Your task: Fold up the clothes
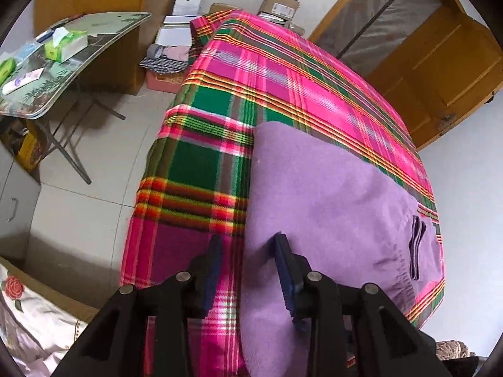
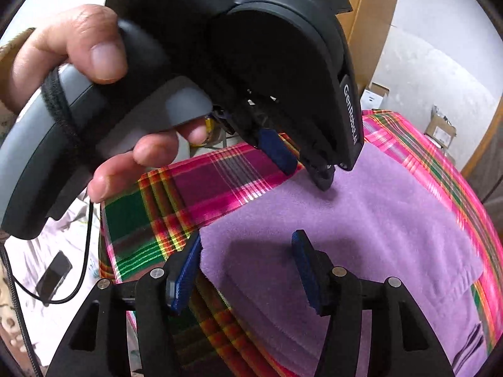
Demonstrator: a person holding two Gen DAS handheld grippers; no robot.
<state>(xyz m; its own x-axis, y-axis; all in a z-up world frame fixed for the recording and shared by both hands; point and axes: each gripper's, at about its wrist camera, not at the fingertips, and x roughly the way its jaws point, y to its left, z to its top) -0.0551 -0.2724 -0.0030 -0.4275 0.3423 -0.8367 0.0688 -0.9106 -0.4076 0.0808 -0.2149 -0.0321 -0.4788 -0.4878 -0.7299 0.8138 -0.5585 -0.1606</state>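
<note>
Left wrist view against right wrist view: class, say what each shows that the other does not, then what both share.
Only the left wrist view shows the folding table with a tissue box, and the wooden door. Only the right wrist view shows the person's hand holding the left gripper, and a phone lying below. Both show the purple garment spread on the plaid cloth, with open blue-padded jaws over its edge.

Home bedroom, plaid-covered bed [image 1: 283,72], wooden door [image 1: 440,62]
</note>
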